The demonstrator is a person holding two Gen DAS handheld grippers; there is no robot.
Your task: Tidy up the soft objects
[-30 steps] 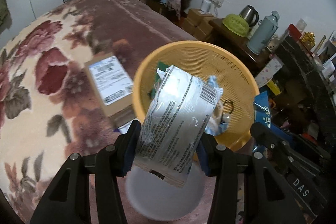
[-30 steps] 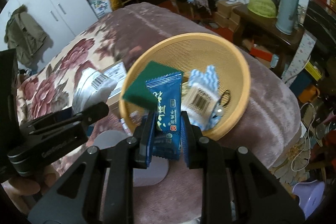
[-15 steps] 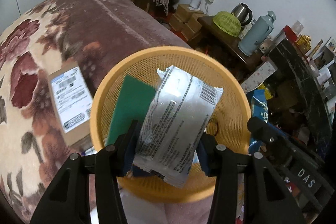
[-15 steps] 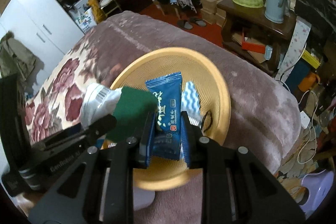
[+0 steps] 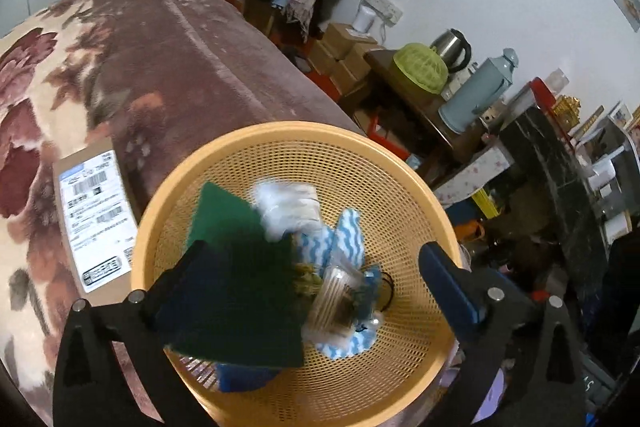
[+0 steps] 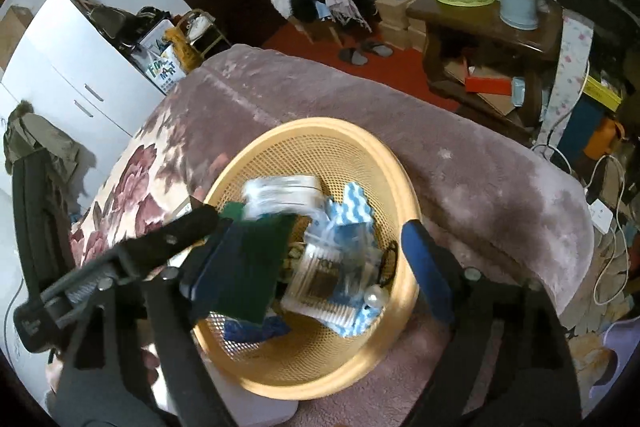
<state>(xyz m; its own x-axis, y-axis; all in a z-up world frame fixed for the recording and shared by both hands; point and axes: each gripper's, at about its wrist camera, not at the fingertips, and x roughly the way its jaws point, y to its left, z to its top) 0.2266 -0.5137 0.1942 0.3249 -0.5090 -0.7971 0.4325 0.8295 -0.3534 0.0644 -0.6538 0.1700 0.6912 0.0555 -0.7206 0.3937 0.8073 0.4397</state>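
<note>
With the jaws of both the left gripper [image 5: 316, 283] and the right gripper [image 6: 316, 259] opening above the yellow basket [image 5: 400, 163] on the bed, the silver packet [image 5: 288, 205] is seen blurred inside the basket, so both are best lifted clear only once nothing clings to the pads.

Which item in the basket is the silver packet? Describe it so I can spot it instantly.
Find the round orange mesh basket on the plush floral blanket. The silver packet lies toward its far side, overlapping the green pad; it alone is whitish-silver, blurred mid-drop.
</note>
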